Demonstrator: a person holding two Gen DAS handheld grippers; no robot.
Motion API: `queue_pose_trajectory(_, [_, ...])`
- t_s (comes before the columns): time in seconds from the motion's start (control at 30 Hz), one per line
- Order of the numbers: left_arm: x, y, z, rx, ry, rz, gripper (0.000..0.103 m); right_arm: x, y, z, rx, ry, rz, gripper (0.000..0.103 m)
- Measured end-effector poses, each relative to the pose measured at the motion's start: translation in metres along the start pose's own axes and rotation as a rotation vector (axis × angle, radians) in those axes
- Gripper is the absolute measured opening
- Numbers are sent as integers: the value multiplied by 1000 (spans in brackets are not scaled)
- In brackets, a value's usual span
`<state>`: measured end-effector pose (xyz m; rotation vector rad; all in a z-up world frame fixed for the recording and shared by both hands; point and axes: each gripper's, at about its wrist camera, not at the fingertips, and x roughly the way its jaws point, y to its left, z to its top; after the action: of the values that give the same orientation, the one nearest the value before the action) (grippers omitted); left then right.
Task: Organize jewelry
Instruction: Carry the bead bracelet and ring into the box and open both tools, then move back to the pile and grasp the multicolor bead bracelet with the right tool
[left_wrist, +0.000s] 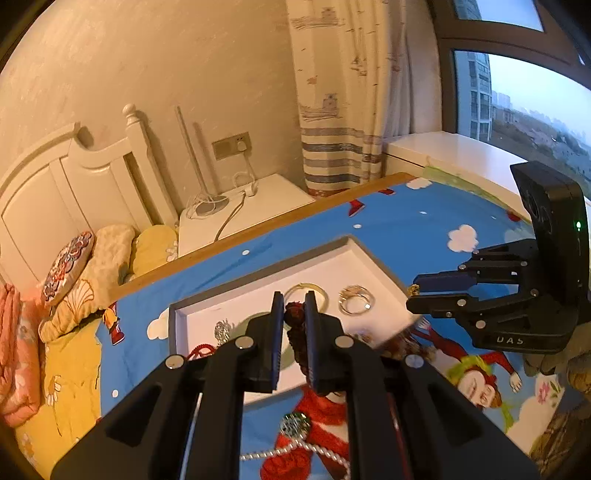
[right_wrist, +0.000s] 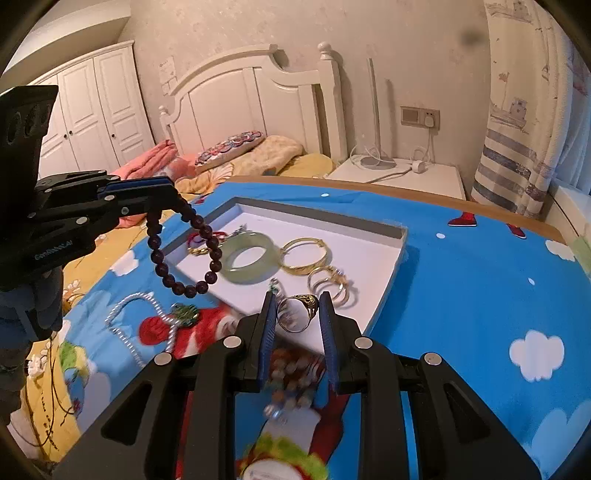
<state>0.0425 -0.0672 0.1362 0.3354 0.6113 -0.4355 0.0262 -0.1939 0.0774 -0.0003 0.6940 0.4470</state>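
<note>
Aloft, left gripper (right_wrist: 162, 201) clamping bead bracelet (right_wrist: 192, 254)

- We see tray (right_wrist: 384, 258) on table (right_wrist: 461, 295); bangle (right_wrist: 248, 258), hoop (right_wrist: 305, 256), rings (right_wrist: 330, 286) in it.
- Necklace (right_wrist: 147, 317) on table, left of tray.
- Bed (right_wrist: 258, 155) behind table.

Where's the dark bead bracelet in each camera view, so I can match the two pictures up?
Left wrist view: the bead bracelet is at centre, pinched between the left gripper fingers, mostly hidden by them.
Right wrist view: the bead bracelet is at left, hanging as a loop from the left gripper over the tray's near-left corner.
Shared landmark: the white tray, with the gold bangle in it.
</note>
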Motion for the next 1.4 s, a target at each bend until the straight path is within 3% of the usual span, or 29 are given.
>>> queue_pose_trajectory(0.57, [78, 27, 35, -107, 21, -11, 11, 68, -34, 35, -15, 76, -66, 24])
queue_pose_trajectory(0.9, [121, 55, 22, -157, 76, 62, 12, 86, -57, 41, 41, 81, -64, 26])
queue_pose_trajectory(0.97, [125, 63, 15, -177, 95, 79, 23, 83, -63, 40, 67, 72, -55, 28])
queue_pose_trajectory(1.03, [126, 70, 9, -190, 105, 98, 46, 78, -68, 39, 89, 63, -52, 29])
queue_pose_trajectory(1.13, [121, 77, 1, -195, 108, 128, 65, 68, -75, 39, 108, 45, -50, 29])
queue_pose_trajectory(1.2, [116, 80, -3, -198, 110, 141, 75, 60, -77, 39, 117, 34, -51, 30])
queue_pose_trajectory(1.27, [109, 82, -7, -209, 115, 158, 84, 54, -78, 38, 122, 29, -54, 38])
queue_pose_trajectory(1.4, [85, 81, -16, -239, 113, 162, 92, 36, -74, 29, 125, 18, -56, 45])
